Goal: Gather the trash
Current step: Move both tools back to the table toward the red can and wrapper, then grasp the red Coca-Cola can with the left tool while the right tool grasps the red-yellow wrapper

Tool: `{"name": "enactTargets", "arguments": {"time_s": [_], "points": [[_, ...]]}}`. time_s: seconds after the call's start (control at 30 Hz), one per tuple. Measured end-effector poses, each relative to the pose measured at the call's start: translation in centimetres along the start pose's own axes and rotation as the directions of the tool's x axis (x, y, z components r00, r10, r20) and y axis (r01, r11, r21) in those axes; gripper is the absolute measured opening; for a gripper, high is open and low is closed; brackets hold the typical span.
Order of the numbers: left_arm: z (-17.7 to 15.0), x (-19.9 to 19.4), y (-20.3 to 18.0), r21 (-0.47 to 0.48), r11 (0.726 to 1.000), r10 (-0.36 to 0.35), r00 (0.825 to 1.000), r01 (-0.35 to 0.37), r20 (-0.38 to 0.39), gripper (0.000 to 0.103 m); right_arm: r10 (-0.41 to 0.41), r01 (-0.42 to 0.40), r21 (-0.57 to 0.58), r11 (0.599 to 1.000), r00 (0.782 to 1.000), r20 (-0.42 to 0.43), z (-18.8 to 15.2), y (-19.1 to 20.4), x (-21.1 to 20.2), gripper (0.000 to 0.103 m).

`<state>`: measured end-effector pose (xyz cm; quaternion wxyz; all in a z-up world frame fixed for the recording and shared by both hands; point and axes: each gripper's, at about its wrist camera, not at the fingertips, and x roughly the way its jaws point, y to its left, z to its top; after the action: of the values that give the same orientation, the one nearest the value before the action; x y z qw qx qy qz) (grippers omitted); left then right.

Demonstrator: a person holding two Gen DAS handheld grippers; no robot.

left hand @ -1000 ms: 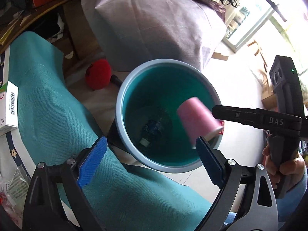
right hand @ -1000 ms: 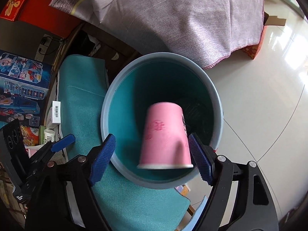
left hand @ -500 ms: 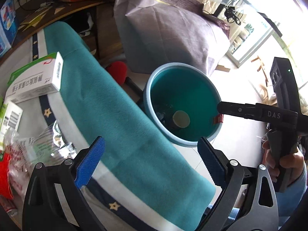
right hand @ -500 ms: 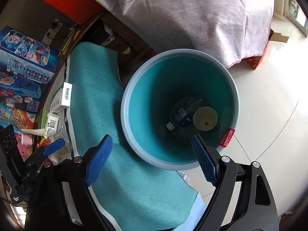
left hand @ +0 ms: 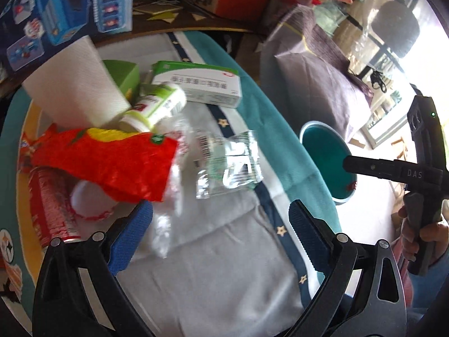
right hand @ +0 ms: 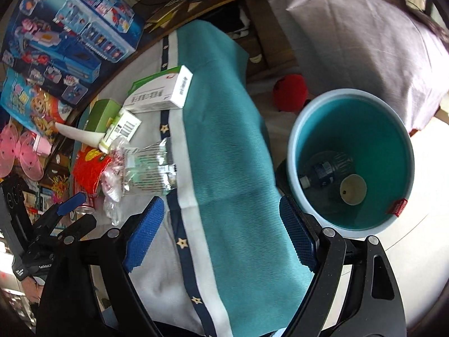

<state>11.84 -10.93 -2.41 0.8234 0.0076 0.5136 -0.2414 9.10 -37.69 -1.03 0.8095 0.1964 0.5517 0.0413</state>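
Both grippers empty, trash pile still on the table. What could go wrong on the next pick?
1. The clear wrapper lies flat on the cloth; the left gripper may pinch fabric with it.
2. The red bag overlaps the can and the white bottle; pulling one could drag or roll the others.
3. The bin sits below the table edge, so a light wrapper released early may miss it.
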Motion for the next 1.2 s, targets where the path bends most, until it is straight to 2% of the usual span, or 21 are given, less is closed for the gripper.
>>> {"name": "enactTargets", "arguments": {"time_s": [0.17, 0.3, 0.47, 0.6, 0.7, 0.73, 0.83, 0.97, 1.2], "points": [[-1.4, -2.8, 6.4, -0.127, 0.991, 0.047, 0.998, -0.04, 0.048, 0.098, -0.009, 0.003, -0.143, 0.99, 0.999, -0.041, 1.1, 6.7, 1.4, 0.08], [-2.6, -4.1, 11.6, -0.23, 0.97, 0.102, 0.993, -0.085, 0.063, 0.098, -0.013, -0.005, -0.251, 0.968, 0.997, -0.072, 1.7, 11.3, 2.7, 0.08], [-3.5, -3.4, 15.5, -0.313, 0.941, 0.144, 0.989, -0.127, 0.031, 0.098, 0.0, -0.033, -0.318, 0.948, 0.995, -0.102, 2.0, 15.5, 4.4, 0.08], [-3.4, -2.1, 17.5, -0.352, 0.927, 0.14, 0.99, -0.132, -0.001, 0.098, -0.032, -0.02, -0.367, 0.93, 0.991, -0.133, 2.3, 18.1, 6.0, 0.08], [-3.1, -0.9, 18.1, -0.355, 0.927, 0.127, 0.992, -0.124, -0.015, 0.098, -0.046, -0.018, -0.399, 0.917, 0.988, -0.15, 2.8, 19.9, 7.0, 0.08], [-3.1, -0.6, 18.2, -0.352, 0.928, 0.121, 0.993, -0.118, -0.016, 0.096, -0.048, -0.02, -0.411, 0.912, 0.987, -0.156, 2.8, 20.4, 7.3, 0.08], [-3.2, 0.0, 18.4, -0.352, 0.932, 0.081, 0.996, -0.083, -0.022, 0.06, -0.058, -0.03, -0.457, 0.889, 0.982, -0.177, 3.0, 22.6, 8.4, 0.08], [-4.2, -0.8, 18.4, -0.342, 0.937, 0.078, 0.997, -0.076, -0.01, 0.06, -0.081, -0.037, -0.523, 0.852, 0.976, -0.2, 3.0, 25.5, 10.3, 0.082], [-5.5, -2.2, 20.0, -0.375, 0.926, 0.054, 0.999, -0.05, 0.001, 0.061, -0.158, -0.014, -0.617, 0.787, 0.961, -0.225, 3.2, 28.7, 14.2, 0.083]]}}
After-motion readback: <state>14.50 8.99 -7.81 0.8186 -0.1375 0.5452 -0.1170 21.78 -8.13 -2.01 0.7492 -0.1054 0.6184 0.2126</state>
